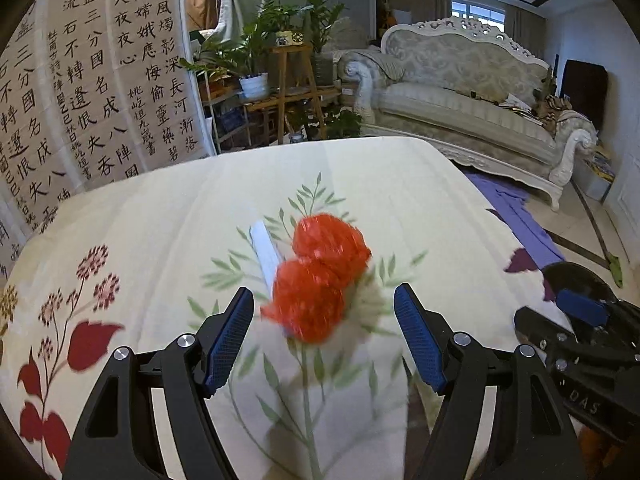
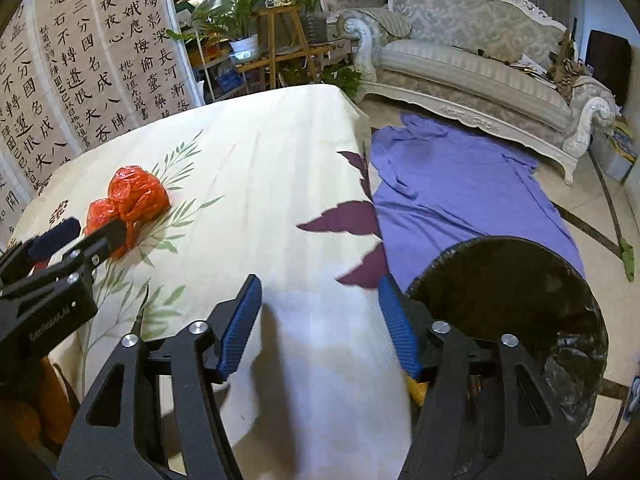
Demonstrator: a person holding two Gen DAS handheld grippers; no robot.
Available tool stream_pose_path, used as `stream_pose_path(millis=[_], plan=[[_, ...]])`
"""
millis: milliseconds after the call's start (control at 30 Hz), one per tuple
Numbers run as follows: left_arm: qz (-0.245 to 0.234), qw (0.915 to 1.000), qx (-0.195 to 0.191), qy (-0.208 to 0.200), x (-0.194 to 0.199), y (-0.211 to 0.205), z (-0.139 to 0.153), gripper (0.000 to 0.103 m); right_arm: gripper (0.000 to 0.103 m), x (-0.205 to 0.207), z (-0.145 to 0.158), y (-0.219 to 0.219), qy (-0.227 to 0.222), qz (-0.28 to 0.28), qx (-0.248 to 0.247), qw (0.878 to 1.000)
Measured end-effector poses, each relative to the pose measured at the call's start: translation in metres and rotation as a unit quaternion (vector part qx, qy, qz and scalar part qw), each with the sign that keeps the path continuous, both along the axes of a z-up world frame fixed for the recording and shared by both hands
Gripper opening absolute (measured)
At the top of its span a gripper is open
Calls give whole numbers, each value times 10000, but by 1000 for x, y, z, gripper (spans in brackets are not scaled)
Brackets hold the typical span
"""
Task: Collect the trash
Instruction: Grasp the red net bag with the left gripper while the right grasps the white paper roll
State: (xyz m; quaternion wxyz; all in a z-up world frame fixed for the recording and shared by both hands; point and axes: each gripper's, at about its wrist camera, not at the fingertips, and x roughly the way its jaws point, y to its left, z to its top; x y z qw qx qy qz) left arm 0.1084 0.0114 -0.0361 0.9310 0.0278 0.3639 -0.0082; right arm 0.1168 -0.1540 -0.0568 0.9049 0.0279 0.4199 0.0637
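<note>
Two crumpled red plastic wads (image 1: pixel 320 272) lie touching each other on the flowered tablecloth (image 1: pixel 152 216), with a white strip (image 1: pixel 266 254) along their left side and a pale scrap (image 1: pixel 370 300) to their right. My left gripper (image 1: pixel 324 294) is open, and the nearer wad sits just ahead of its blue pads without touching them. In the right wrist view the red wads (image 2: pixel 136 196) show at the left, right at the left gripper (image 2: pixel 86 234). My right gripper (image 2: pixel 320 280) is open and empty over the table's right edge, beside a black lined trash bin (image 2: pixel 440 256).
A purple cloth (image 2: pixel 460 184) is spread on the floor right of the table. Beyond it stands an ornate pale sofa (image 2: pixel 480 60). Calligraphy panels (image 1: pixel 80 100) and a wooden plant stand (image 1: pixel 288 92) are behind the table. The right gripper (image 1: pixel 580 312) shows at the left view's right edge.
</note>
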Motion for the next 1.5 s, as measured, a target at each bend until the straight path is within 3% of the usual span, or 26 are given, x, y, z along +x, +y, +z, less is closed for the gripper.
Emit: stream_pose_path(millis=[100, 233, 333, 600, 833, 1100, 1333, 1500], plan=[[-104, 9999, 77, 56, 10, -2, -5, 63, 65, 2, 0, 6, 9, 12, -93, 10000], [-291, 9991, 48, 291, 18, -4, -12, 34, 66, 2, -1, 8, 17, 25, -169, 9999], [-435, 9987, 57, 260, 15, -6, -11, 30, 67, 3, -2, 9, 21, 27, -209, 9998], [-525, 9985, -59, 115, 0, 0, -5, 28, 67, 4, -2, 12, 23, 12, -313, 9995], [-322, 9993, -184, 54, -17, 24, 4, 28, 67, 3, -3, 21, 8, 106, -399, 9991], [321, 9994, -112, 25, -33, 79, 5, 28, 67, 1, -2, 49, 13, 422, -433, 9982], [1100, 9933, -154, 307, -31, 146, -10, 28, 67, 3, -3, 92, 20, 931, -525, 9943], [1356, 9901, -176, 309, -26, 169, -10, 28, 67, 9, -2, 130, 11, 1382, -558, 9888]])
